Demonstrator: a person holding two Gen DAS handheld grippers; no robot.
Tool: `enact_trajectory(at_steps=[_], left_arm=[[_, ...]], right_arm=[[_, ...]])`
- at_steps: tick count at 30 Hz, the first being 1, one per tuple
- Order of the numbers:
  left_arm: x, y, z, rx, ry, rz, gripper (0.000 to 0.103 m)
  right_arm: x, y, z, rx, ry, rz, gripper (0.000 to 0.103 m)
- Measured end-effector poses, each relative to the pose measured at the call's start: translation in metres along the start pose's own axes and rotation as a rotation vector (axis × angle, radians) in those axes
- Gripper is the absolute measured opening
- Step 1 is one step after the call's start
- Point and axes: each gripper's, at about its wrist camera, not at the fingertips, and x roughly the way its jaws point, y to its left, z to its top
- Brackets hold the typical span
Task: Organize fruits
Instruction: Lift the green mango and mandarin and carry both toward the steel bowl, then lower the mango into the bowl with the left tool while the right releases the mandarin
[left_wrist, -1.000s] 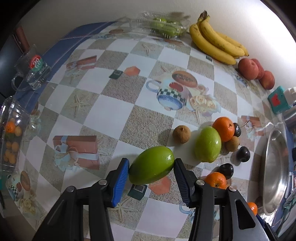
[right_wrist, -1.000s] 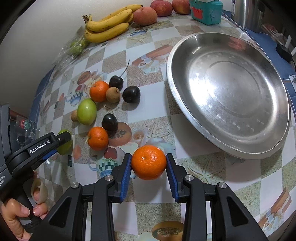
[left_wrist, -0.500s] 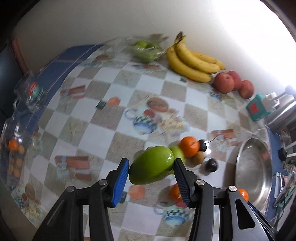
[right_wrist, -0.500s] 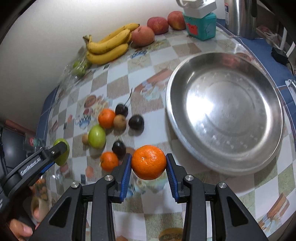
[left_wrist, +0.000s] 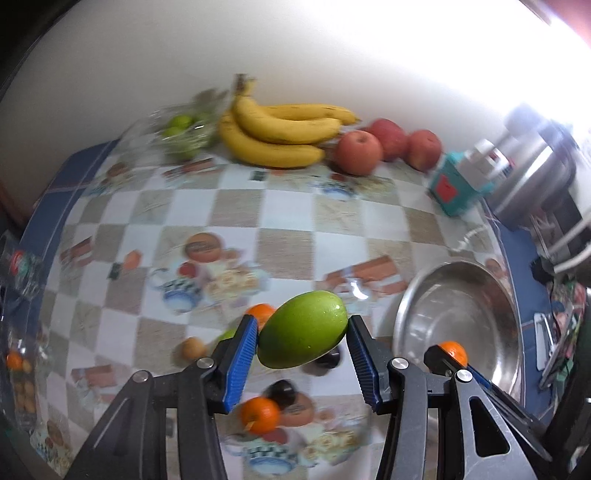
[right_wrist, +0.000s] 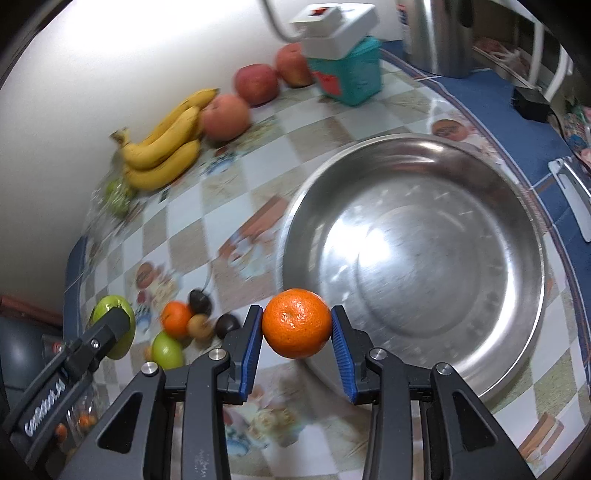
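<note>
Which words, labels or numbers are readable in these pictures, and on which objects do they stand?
"GenRobot.AI", blurred: side of the left hand-held gripper, right wrist view.
Red label on the teal box: too blurred to read.
Red-green logo on the glass mug: too blurred to read.

You have on count: bananas (left_wrist: 280, 136), four in one bunch. Red apples (left_wrist: 358, 152), three. Oranges (right_wrist: 297, 323), three: one gripped, two on tablecloth. Green mangoes (left_wrist: 303, 339), two. Dark plums (right_wrist: 200, 301), at least three. Steel basin (right_wrist: 517, 354), one. Bagged limes (left_wrist: 181, 133), number unclear.
</note>
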Motion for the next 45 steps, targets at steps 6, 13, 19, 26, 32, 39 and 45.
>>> enact_trajectory(at_steps=[6,13,19,26,32,39,45], left_arm=[[0.014,-0.041,0.003,0.089,0.015,-0.055,0.053],[0.029,-0.081,-0.008,0.190,0.034,-0.116,0.053],[0.042,-0.103,-0.021,0.257,0.051,-0.143,0.053],[0.054,-0.113,-0.028,0.290,0.064,-0.138,0.053],[0.059,-0.115,-0.031,0.306,0.067,-0.140,0.053],[0.059,-0.114,-0.030,0.301,0.069,-0.140,0.053],[0.056,-0.112,-0.028,0.290,0.067,-0.146,0.055]], right_arm=[[-0.004,-0.045,0.014,0.097,-0.017,-0.073,0.038],[-0.016,-0.086,0.021,0.189,-0.051,-0.138,0.038],[-0.014,-0.095,0.019,0.207,-0.038,-0.138,0.038],[0.001,-0.107,0.017,0.245,-0.002,-0.153,0.039],[0.006,-0.111,0.014,0.264,0.018,-0.169,0.039],[0.005,-0.114,0.013,0.270,0.024,-0.179,0.039],[0.003,-0.113,0.016,0.266,0.017,-0.184,0.043]])
